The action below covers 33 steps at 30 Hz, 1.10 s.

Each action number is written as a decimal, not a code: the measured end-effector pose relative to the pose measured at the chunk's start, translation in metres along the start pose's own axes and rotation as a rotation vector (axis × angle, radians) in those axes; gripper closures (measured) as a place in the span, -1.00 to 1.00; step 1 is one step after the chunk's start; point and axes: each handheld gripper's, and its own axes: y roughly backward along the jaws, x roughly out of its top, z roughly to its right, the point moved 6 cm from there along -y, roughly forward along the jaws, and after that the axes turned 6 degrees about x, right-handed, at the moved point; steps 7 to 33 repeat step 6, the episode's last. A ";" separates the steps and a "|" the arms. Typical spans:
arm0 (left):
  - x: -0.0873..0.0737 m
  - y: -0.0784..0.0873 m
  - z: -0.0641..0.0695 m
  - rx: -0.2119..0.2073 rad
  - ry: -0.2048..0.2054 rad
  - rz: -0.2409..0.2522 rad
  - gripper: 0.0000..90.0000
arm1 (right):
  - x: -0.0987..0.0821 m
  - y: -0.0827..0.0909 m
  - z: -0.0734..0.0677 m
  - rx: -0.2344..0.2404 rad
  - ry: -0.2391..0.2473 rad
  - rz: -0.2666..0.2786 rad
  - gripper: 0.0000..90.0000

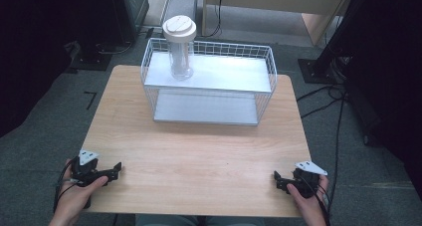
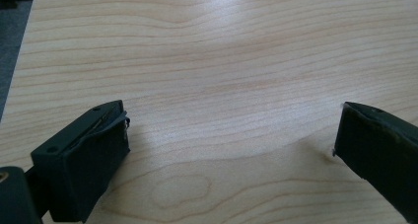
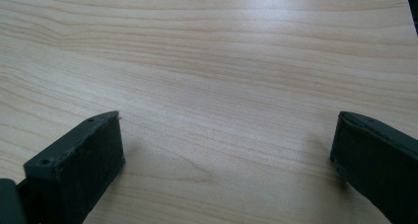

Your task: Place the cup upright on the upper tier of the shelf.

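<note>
L gripper (image 1: 115,170) sits at the near-left corner of the wooden table (image 1: 199,151), held in the person's left hand (image 1: 79,186). Grey 3-cornered plate on top, cable trailing back off the table edge. Jaws point inward, twd table centre. In the left gripper view the jaws stand wide apart, released, nothing btwn them, just bare wood grain of the table (image 2: 212,76) ahead; the gripper (image 2: 231,130) is low over the surface, contact w/ it not clear.

Ahead of both grippers, well apart from them, at the far side of the table: white wire basket rack (image 1: 209,81), two levels, a flat white shelf up top and another below. On the upper shelf, twd its left end, stands a clear jar (image 1: 180,56), upright, w/ a round cream lid (image 1: 179,29). Jar is ahead and to the right of L gripper, ahead and left of R gripper. Contents can't be told.

R gripper (image 1: 276,178) at the near-right corner, held in the right hand (image 1: 308,196), grey plate on top, cable running down over the wrist. Jaws point inward twd L gripper; the two are well apart. Right gripper view: gripper (image 3: 226,135) w/ jaws spread wide, released, holding nothing, bare table (image 3: 212,61) btwn and beyond them.
</note>
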 end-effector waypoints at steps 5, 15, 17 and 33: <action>0.000 -0.002 0.003 0.022 -0.027 -0.009 -0.99 | 0.000 0.000 0.000 0.000 0.001 0.000 -1.00; 0.001 -0.002 0.003 0.022 -0.026 -0.010 -0.99 | 0.000 0.000 0.000 0.000 0.000 0.000 -1.00; 0.001 -0.002 0.003 0.022 -0.026 -0.010 -0.99 | 0.000 0.000 0.000 0.000 0.000 0.000 -1.00; 0.001 -0.002 0.003 0.022 -0.026 -0.010 -0.99 | 0.000 0.000 0.000 0.000 0.000 0.000 -1.00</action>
